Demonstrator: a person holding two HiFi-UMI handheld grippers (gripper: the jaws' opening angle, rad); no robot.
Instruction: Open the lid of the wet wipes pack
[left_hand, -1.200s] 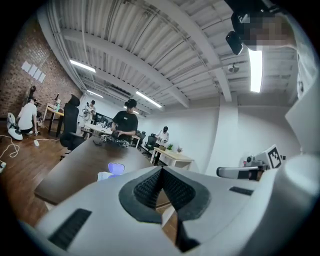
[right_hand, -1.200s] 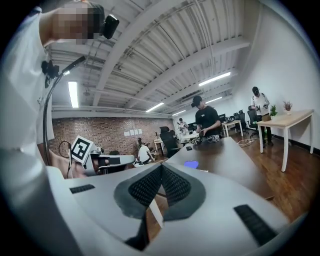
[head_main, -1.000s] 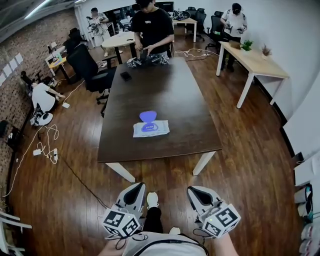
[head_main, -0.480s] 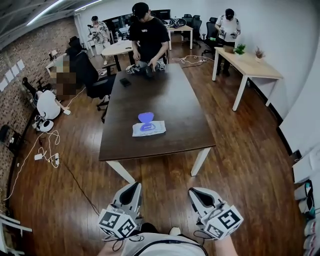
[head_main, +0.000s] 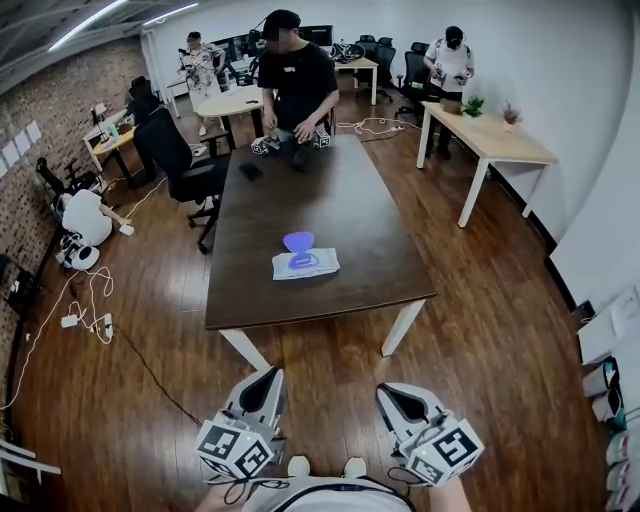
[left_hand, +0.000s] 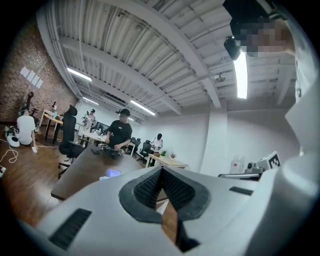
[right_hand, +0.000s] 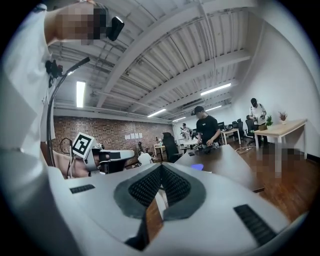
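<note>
Dark brown wooden tabletop (head_main: 330, 190) fills the middle of the head view. A flat white wet wipes pack (head_main: 305, 265) lies near its front edge, its purple rounded lid (head_main: 298, 241) flipped back toward 12 o'clock. Left claw (head_main: 272, 376) at 7 o'clock and right claw (head_main: 383, 389) at 5 o'clock hang well apart from the pack, each pressed together and empty.

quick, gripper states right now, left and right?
Left gripper: shut, nothing between the jaws.
Right gripper: shut, nothing between the jaws.
</note>
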